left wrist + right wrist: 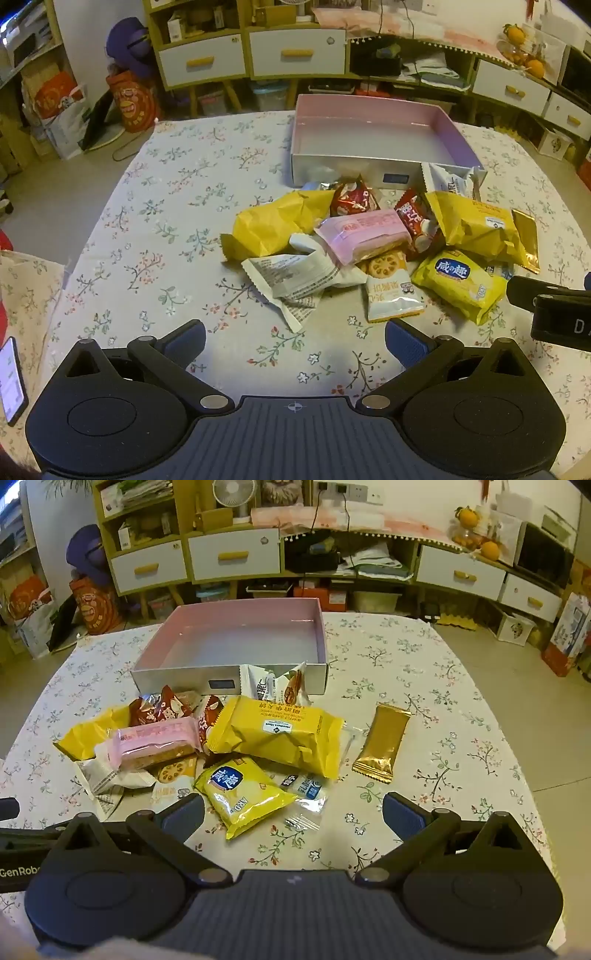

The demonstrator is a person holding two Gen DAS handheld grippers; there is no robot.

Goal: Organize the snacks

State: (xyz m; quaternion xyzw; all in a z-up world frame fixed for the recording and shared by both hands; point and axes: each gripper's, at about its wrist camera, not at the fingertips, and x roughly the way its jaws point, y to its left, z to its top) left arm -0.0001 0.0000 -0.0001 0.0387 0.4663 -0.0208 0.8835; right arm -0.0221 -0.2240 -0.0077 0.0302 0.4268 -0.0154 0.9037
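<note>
We find the counter (424, 657) carrying an empty pink box (236, 635) beyond both tools. Ahead of them lies the snack pile (369, 240); a gold packet (382, 744) sits apart. Left tool (295, 341) and right tool (293, 818) gape fully, holding nothing.

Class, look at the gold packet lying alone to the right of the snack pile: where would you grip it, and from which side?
Grip the gold packet across its narrow middle, coming from above with the open right gripper. It lies flat and apart from the pile, so both long edges are free.
</note>
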